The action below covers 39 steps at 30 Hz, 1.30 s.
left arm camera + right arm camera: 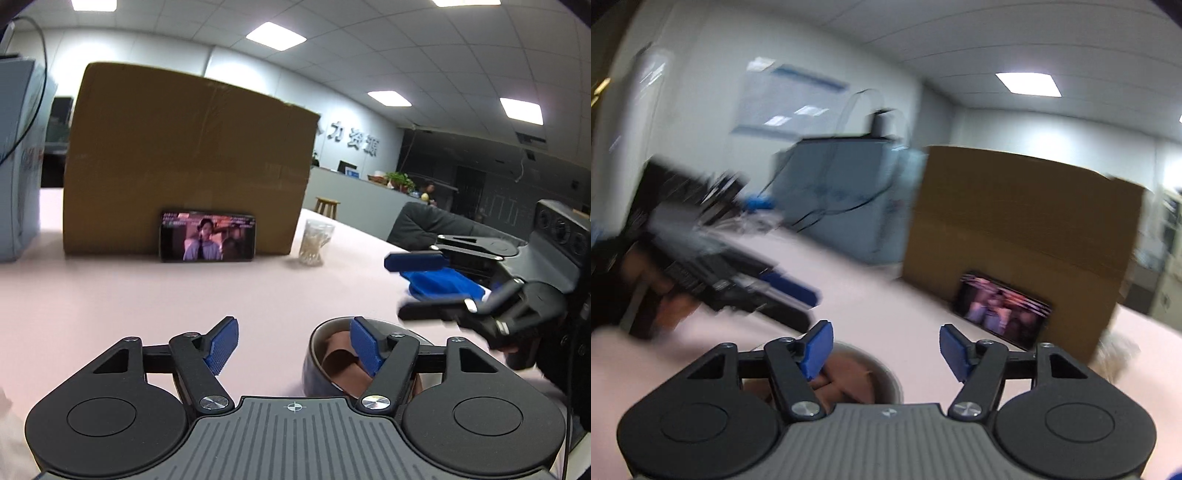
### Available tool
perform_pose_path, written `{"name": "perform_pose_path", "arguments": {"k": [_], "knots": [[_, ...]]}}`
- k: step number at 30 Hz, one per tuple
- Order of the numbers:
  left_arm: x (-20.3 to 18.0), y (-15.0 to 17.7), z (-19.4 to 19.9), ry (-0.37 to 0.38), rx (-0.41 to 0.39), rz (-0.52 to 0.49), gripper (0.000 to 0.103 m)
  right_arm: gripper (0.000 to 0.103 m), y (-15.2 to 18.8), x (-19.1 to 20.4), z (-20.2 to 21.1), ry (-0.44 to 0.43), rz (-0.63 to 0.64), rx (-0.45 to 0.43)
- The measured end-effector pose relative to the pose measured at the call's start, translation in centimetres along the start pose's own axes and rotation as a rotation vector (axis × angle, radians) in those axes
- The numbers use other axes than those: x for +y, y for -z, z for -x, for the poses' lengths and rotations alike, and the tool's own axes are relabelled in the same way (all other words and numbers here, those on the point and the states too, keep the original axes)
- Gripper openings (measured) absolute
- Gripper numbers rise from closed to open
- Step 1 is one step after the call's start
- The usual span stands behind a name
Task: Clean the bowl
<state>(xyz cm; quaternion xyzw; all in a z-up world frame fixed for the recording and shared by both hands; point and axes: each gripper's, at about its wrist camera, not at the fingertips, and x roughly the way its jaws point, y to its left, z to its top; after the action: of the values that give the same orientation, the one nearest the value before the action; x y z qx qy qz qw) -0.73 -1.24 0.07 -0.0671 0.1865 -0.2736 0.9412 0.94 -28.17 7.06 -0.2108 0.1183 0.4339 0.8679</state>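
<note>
1. Brown cloth (341,360) lay inside the bowl (314,354) on the pink bench (147,295).
2. Left gripper (293,341) fingers stood open, straddling the bowl's rim.
3. Right gripper (886,347) fingers stood open above the bowl, gripping nothing.

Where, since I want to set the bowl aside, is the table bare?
Bare: the wide stretch of table in front of the phone and box. Crowded on the right: bowl, blue cloth and cup.
</note>
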Motion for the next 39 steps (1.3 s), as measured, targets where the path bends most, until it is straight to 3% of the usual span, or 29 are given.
{"name": "perform_pose_path", "arguments": {"k": [9,17,21,24,34,39], "knots": [[1.0,0.0,-0.2,-0.018,0.014,0.066,0.069,0.054,-5.2,2.3,-4.0,-0.229,0.256,0.395],[1.1,0.3,0.0,-0.009,0.014,0.08,0.069,0.053,-5.5,3.3,-8.6,-0.306,0.298,0.665],[1.2,0.4,0.1,-0.007,0.014,0.089,0.069,0.034,-5.3,3.6,-9.5,-0.351,0.277,0.708],[1.0,0.5,0.1,-0.002,0.014,0.087,0.069,0.028,-5.2,3.3,-9.7,-0.366,0.239,0.725],[1.0,0.5,0.2,0.002,0.016,0.083,0.069,0.018,-4.1,2.8,-7.1,-0.353,0.158,0.761],[0.9,0.5,0.2,0.015,0.016,0.082,0.07,0.018,-4.0,4.3,-5.8,-0.412,0.166,0.719]]}}
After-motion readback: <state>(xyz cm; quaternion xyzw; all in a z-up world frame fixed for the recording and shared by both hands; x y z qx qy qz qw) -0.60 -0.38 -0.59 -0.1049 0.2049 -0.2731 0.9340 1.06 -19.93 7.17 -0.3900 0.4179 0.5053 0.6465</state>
